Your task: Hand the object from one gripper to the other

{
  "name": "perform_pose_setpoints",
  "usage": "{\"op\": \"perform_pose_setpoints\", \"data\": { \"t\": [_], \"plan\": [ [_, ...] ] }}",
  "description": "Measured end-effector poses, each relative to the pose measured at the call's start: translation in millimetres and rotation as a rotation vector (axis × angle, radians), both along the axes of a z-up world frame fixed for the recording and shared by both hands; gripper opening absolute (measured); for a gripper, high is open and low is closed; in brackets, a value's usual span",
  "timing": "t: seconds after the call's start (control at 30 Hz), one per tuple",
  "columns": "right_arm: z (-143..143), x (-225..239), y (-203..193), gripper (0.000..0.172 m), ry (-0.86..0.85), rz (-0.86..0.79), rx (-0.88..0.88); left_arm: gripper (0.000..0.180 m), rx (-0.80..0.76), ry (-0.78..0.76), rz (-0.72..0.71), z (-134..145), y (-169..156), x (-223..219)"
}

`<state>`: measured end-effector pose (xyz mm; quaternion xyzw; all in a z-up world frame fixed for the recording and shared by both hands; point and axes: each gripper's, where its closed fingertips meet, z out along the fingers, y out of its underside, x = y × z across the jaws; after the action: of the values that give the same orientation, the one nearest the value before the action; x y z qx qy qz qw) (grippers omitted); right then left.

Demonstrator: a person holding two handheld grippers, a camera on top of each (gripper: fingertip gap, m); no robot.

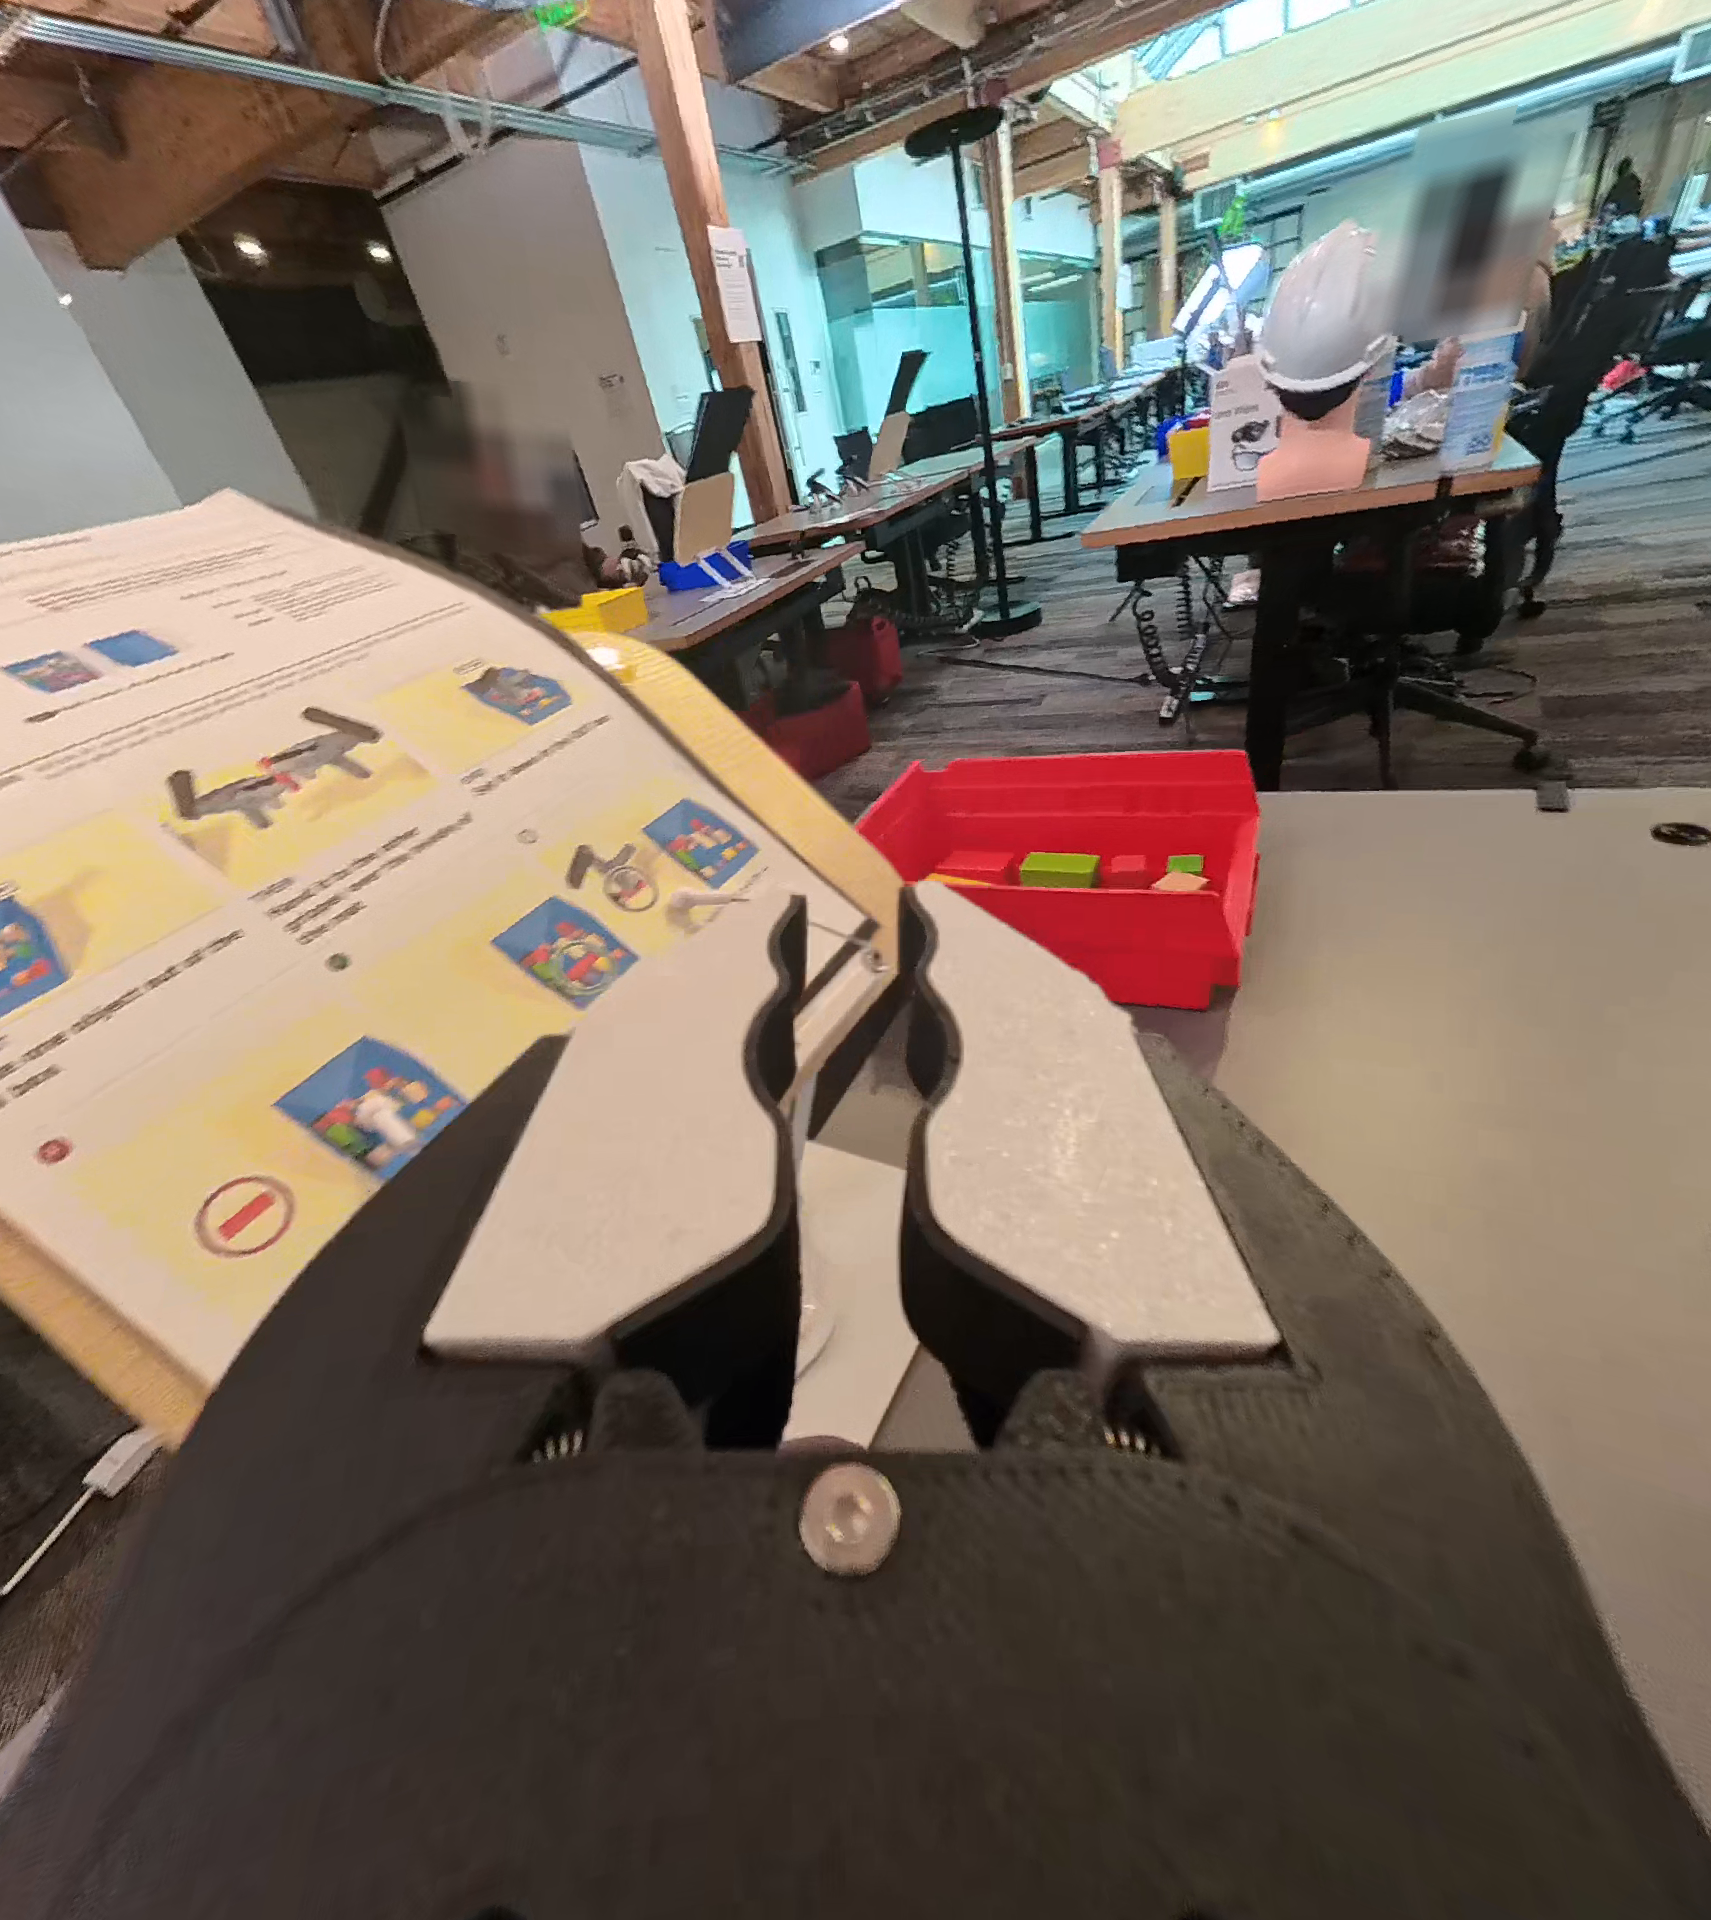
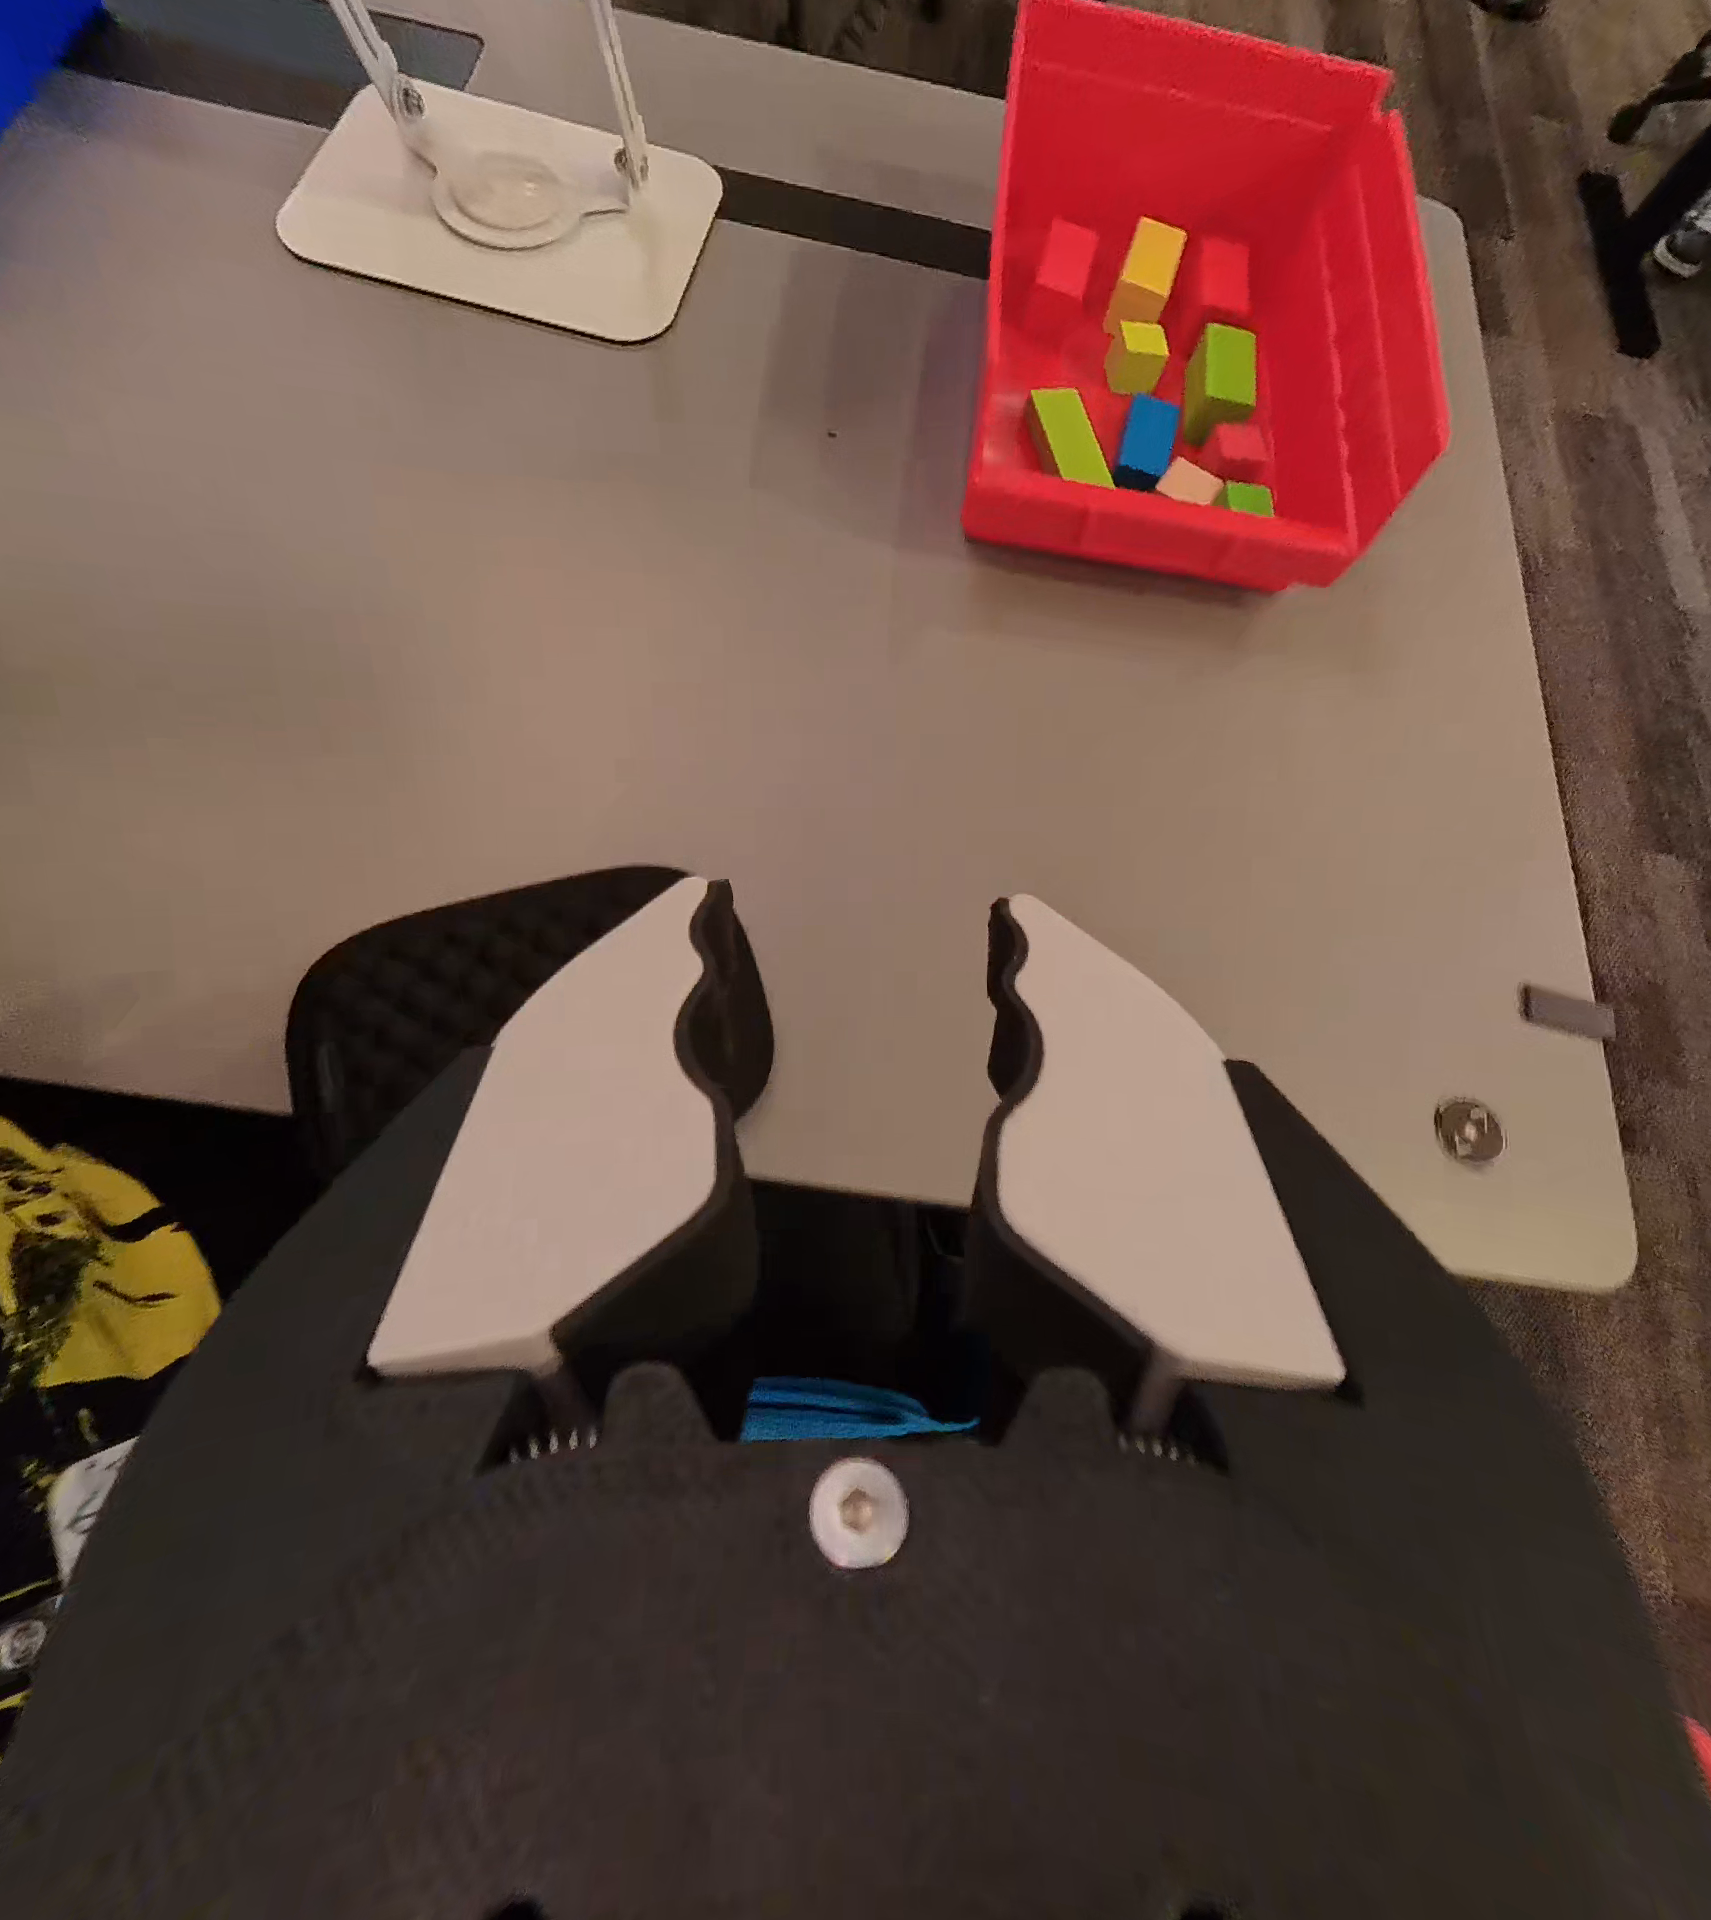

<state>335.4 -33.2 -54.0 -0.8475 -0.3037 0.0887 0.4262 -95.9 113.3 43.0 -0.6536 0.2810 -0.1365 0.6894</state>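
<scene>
- The task's objects, small wooden blocks [image 2: 1147,395] in red, green, yellow, blue and a pale natural tone, all lie loose inside a red plastic bin [image 2: 1350,312]; none is in either claw.
- The red bin stands on a grey tabletop [image 2: 518,623], toward its far right corner as the right wrist view shows it, with its lower front wall facing the camera.
- In the left wrist view the same bin [image 1: 1121,945] sits just beyond the fingertips and slightly to the right, with a few red and green blocks visible over its front edge.
- The right claw [image 2: 856,914] hangs above the near part of the tabletop, well apart from the bin. Its two fingers stand wide apart and only bare grey surface shows between them.
- The left claw [image 1: 856,935] has its fingers [image 1: 1027,1091] a small way apart. The lower corner of a tilted board shows in the gap between the tips; whether the pads touch it cannot be told.
- That board is a printed instruction sheet [image 1: 259,831] on a pale wooden backing, filling the left side of the left wrist view; it is blurred.
- A white stand base [image 2: 498,229] with two slanted struts rests on the far left of the tabletop.
- A black padded chair back [image 2: 415,987] shows at the near edge of the tabletop, beside the right claw's left finger.
- Behind, an open workshop with rows of desks, and a white hard hat [image 1: 1324,312] on a mannequin head.
</scene>
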Motion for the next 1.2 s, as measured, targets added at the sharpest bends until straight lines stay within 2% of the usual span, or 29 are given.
{"op": "perform_pose_setpoints", "data": {
  "t": [0.13,0.27,0.53,0.8,1.2],
  "plan": [
    [-6,28,-35,0.045,0.034,-0.065,-0.003,0.018,-0.010,0.078,-0.033,-10,-3,32],
    [-14,40,-57,0.047,0.034,-0.094,-0.013,0.020,0.006,0.107,-0.045,-9,-9,48],
    [-25,29,-78,0.048,0.035,-0.068,-0.004,0.031,0.005,0.101,-0.072,-4,-19,60],
    [-27,-10,-72,0.050,0.061,0.032,0.022,0.039,0.042,0.099,-0.054,17,-34,48],
    [-28,-83,-37,0.058,0.136,0.209,0.061,0.052,0.081,0.053,0.011,46,-52,15]
  ]
}}
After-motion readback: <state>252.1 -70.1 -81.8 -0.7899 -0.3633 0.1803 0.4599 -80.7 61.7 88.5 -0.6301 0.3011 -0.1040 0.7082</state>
